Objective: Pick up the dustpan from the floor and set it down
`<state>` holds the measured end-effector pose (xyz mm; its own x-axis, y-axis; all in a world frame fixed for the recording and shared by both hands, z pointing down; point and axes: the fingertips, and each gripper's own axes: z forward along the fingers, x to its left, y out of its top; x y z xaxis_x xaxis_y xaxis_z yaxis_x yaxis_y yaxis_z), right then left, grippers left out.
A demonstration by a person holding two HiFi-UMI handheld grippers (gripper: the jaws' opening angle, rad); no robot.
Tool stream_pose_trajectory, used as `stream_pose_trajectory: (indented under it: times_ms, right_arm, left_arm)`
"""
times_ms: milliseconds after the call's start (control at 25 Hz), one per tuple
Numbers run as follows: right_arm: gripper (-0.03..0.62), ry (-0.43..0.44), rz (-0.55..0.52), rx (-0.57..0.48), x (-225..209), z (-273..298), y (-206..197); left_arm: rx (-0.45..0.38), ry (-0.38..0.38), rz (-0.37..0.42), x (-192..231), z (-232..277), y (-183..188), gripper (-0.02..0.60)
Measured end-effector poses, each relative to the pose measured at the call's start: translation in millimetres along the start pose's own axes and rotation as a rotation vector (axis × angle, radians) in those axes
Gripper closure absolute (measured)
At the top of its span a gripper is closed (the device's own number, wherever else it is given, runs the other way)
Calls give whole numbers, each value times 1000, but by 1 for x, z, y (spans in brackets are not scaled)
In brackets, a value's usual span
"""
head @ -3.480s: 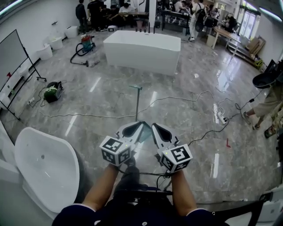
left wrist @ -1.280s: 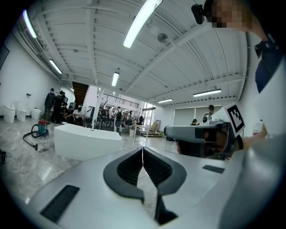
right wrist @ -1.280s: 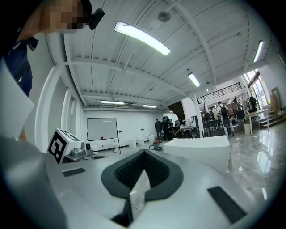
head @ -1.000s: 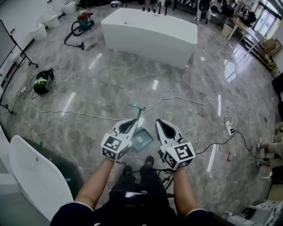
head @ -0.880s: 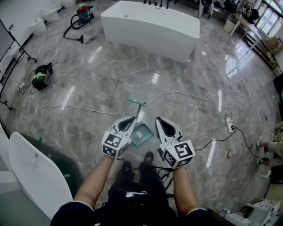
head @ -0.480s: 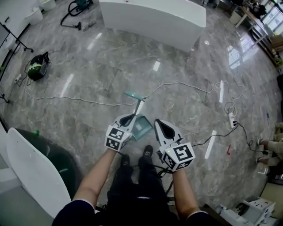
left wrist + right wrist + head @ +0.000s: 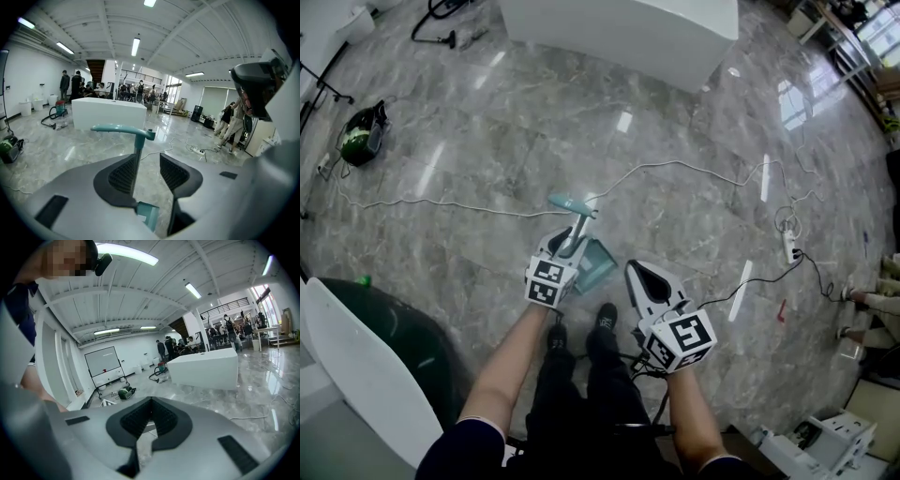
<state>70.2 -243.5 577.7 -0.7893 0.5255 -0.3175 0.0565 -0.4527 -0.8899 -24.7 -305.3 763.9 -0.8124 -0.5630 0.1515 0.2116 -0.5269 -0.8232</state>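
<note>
Left gripper: jaws have just been opening and stand apart, with the dustpan's upright stem between them, hard by the left pad and clear of the right, so no clamp. Right gripper: jaws together on nothing, held low to the right of the pan. The dustpan stands on the floor just ahead of the person's feet, teal pan down and teal grip on top. It is likely light plastic on a thin, stiff stem (smooth and round, so it may twist in the pads). Best hold is judged to be the stem just under the grip, letting the pan hang plumb. The floor is glossy grey marble, probably slick. A cable trails beyond the pan, a power strip lies to the right, and a white tub stands further off. People stand at the far end of the hall.
</note>
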Motion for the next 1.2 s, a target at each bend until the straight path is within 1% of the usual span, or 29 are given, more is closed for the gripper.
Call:
stream_pose_trajectory:
  times_ms: [80,160,400,600,760,800,840,880,1200]
  right_arm:
    - [588,-2,10,9,-9,2,-5]
    - [588,-7,17,18,-18,4,-10]
    - [588,-16,30,41,-39,10,-18]
    - [588,-26,42,46,-52,13,-20]
    - [588,-29,49,46,-60,12,-24]
    - [588,-30,51,45,-61,12,-25]
    - [588,-30,52,45,-62,11,-25]
    - [588,-29,54,45,-62,11,-25]
    - [588,-26,54,35,-59,10,-20]
  left_arm:
    - [10,15,-14,6,15,-5,411]
    - [21,24,-16,11,29,-9,390]
    - [43,40,-6,21,58,-6,388]
    - [77,64,31,27,76,-10,390]
    - [90,76,33,27,83,-13,392]
    - [92,81,35,27,84,-14,412]
    - [93,87,38,27,84,-14,460]
    - [93,91,41,27,84,-13,477]
    - [103,104,47,27,77,-15,482]
